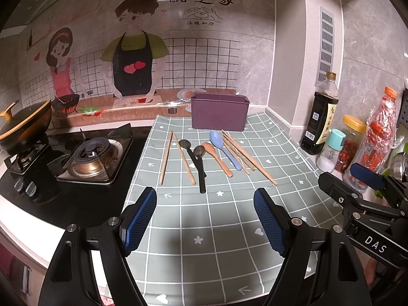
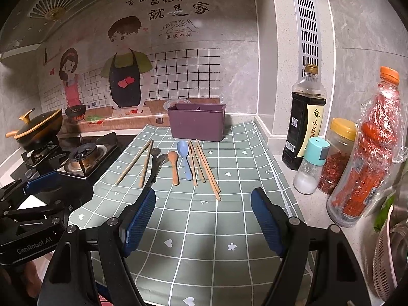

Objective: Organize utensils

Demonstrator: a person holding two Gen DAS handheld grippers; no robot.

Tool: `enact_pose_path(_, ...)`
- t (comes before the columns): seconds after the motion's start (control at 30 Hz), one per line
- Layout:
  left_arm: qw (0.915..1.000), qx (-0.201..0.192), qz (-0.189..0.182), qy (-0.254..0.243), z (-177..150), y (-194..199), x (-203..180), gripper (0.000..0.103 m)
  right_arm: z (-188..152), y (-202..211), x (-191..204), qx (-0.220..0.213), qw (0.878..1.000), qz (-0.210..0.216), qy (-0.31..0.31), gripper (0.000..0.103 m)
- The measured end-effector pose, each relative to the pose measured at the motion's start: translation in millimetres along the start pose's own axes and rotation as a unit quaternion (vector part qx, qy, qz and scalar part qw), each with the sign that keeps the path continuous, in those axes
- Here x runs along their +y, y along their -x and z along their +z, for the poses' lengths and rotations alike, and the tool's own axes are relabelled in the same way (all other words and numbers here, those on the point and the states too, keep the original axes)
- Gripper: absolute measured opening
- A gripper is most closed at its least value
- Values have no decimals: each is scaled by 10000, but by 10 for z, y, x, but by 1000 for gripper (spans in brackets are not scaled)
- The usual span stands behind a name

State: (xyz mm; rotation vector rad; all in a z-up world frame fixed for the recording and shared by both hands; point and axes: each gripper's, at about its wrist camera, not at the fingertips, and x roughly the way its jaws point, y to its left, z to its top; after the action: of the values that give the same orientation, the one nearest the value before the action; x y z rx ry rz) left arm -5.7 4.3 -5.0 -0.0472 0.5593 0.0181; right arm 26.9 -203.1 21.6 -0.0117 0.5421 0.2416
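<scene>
From the left wrist view, the left gripper (image 1: 205, 219) hovers low over the green checked mat (image 1: 229, 229), its blue-padded fingers (image 1: 140, 219) spread wide and holding nothing. Ahead of it the utensils lie in a loose row on the mat: two wooden chopsticks (image 1: 167, 156), two dark spoons (image 1: 197, 165), a small wooden spoon (image 1: 218, 158), a blue spoon (image 1: 224, 149) and more chopsticks (image 1: 248, 156). Behind them stands a purple holder (image 1: 219, 113), upright near the wall.

From the right wrist view, the right gripper (image 2: 204, 219) is likewise level with the mat, fingers (image 2: 265, 219) parted and empty. The left gripper (image 2: 40, 191) shows at the left edge, beside the gas stove (image 2: 84, 156). The purple holder (image 2: 196, 121) seems divided inside, though that is hard to make out.
</scene>
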Motion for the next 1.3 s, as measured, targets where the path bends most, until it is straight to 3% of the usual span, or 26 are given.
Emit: enact_pose_path(1.3, 9998, 191, 51, 68, 7, -86, 32, 78, 13, -62, 8, 71, 10000, 47, 36, 75)
